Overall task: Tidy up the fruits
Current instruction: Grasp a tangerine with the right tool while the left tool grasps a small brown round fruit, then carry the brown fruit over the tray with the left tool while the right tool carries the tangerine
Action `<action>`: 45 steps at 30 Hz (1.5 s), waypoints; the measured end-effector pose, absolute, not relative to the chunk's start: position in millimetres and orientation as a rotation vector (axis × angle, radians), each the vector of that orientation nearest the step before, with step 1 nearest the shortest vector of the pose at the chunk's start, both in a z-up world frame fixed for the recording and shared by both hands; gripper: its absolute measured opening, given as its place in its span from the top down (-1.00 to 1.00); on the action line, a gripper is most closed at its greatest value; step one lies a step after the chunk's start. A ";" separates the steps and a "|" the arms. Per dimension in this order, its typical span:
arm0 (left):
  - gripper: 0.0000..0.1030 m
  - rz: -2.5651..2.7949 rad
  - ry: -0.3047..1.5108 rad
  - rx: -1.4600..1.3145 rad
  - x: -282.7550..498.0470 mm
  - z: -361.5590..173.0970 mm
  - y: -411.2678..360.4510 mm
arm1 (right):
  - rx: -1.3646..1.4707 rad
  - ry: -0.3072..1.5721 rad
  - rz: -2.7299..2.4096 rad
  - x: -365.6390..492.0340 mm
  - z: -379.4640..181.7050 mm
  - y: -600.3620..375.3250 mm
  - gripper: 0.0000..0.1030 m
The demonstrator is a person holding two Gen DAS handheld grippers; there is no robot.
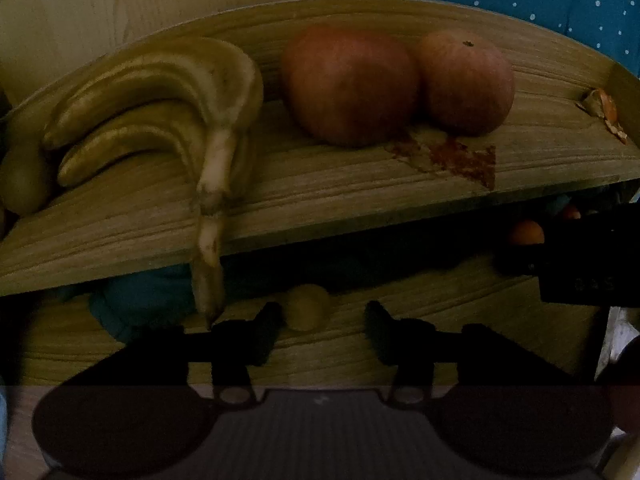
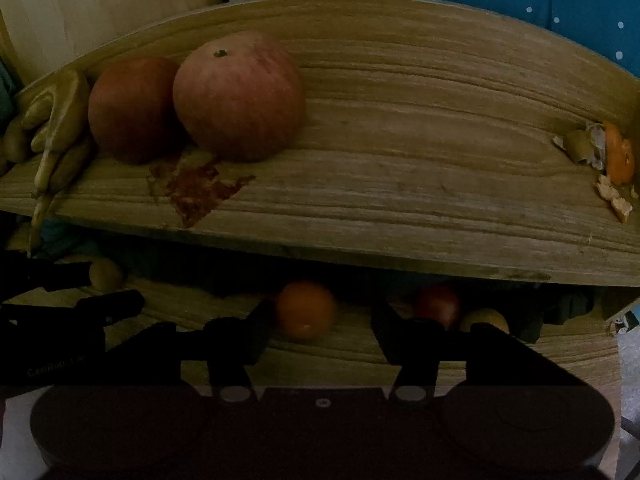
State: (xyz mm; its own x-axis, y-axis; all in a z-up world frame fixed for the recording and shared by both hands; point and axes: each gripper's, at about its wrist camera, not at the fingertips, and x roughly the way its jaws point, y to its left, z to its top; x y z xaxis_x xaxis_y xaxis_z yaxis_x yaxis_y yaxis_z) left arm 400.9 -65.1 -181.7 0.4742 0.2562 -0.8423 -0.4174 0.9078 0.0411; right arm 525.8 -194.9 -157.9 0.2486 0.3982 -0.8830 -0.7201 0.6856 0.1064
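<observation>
Upper shelf (image 1: pixel 360 200), left end: a banana bunch (image 1: pixel 160 108) lies with its stem hanging over the front edge. Beside it, two apples (image 1: pixel 348 84) sit touching each other, above a reddish stain (image 1: pixel 460 156) on the wood. Far right, peel scraps (image 2: pixel 612 160) lie against the side wall.

Lower shelf (image 2: pixel 320 344), in deep shadow: my left gripper (image 1: pixel 322 324) stands wide, with a small pale fruit (image 1: pixel 306 306) between its fingers; contact is not evident. My right gripper (image 2: pixel 320 320) is likewise wide, an orange (image 2: pixel 306 310) sitting between its fingers and blurred. Right of the orange, a dark red fruit (image 2: pixel 436 304) and a pale round fruit (image 2: pixel 484 320) lie near each other, partly hidden behind my right finger. In the right wrist view my left gripper appears at the far left edge, well apart from the right.

Risks, as I judge them:
- Both fruits are round and lie on bare wood; a one-sided finger touch during closing could roll either one deeper under the upper shelf.
- Lifting too steeply could knock either gripper, or its fruit, against the underside of the upper shelf.
- The overhanging banana stem hangs just beside my left finger; a sideways drift could snag it and pull the bunch off.
- Dim light hides finger contact, so a partial grip could go unnoticed.
</observation>
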 end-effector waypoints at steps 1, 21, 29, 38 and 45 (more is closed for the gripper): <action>0.22 0.414 0.995 -0.176 401.0 -181.0 -64.6 | -0.352 1.070 0.782 524.7 -158.0 -193.8 0.04; 0.38 0.374 0.986 -0.203 390.0 -181.2 -64.6 | -0.338 1.051 0.785 505.4 -155.8 -202.8 0.32; 0.38 0.318 0.995 -0.191 373.1 -182.4 -74.8 | -0.337 1.059 0.787 485.1 -153.8 -211.2 0.32; 0.38 0.282 0.988 -0.166 352.4 -179.7 -83.3 | -0.327 1.075 0.767 463.6 -151.9 -215.7 0.32; 0.39 0.276 0.970 -0.152 338.3 -168.3 -82.1 | -0.321 1.073 0.749 445.9 -151.3 -219.1 0.32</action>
State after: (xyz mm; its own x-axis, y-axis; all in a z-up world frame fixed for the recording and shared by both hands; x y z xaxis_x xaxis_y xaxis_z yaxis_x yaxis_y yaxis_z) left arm 338.3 -82.1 -168.3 0.5338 0.1635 -0.8296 -0.2984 0.9544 -0.0039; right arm 445.9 -219.1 -151.3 0.2657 0.3946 -0.8796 -0.6896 0.7154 0.1127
